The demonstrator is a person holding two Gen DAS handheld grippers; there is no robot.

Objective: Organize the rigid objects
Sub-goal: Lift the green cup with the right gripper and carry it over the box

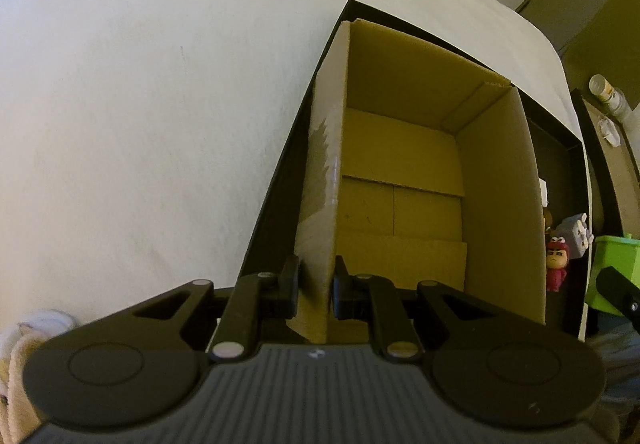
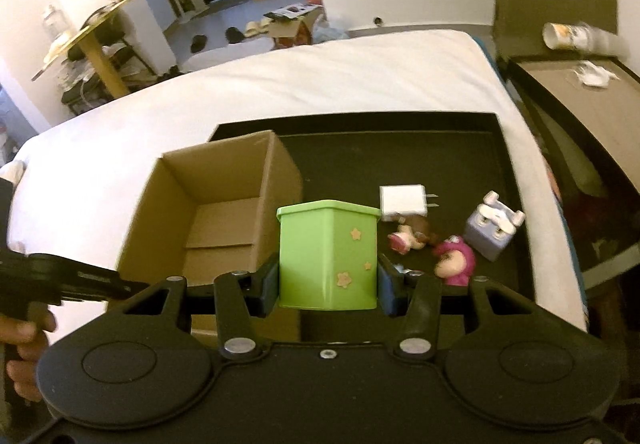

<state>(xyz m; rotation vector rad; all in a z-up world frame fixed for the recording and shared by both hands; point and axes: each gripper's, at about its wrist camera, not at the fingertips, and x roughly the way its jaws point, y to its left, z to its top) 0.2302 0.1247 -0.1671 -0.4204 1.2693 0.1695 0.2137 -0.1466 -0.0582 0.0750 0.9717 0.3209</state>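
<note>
An open, empty cardboard box stands on a black tray on a white bed. My left gripper is shut on the box's near left wall. My right gripper is shut on a green box with star stickers and holds it above the tray, just right of the cardboard box; it also shows at the right edge of the left wrist view. On the tray lie a white charger, a small doll, a pink figure and a lilac cube toy.
The white bed stretches left and behind the tray. A brown side table with a cup stands at the right. Shelves and clutter stand far back left.
</note>
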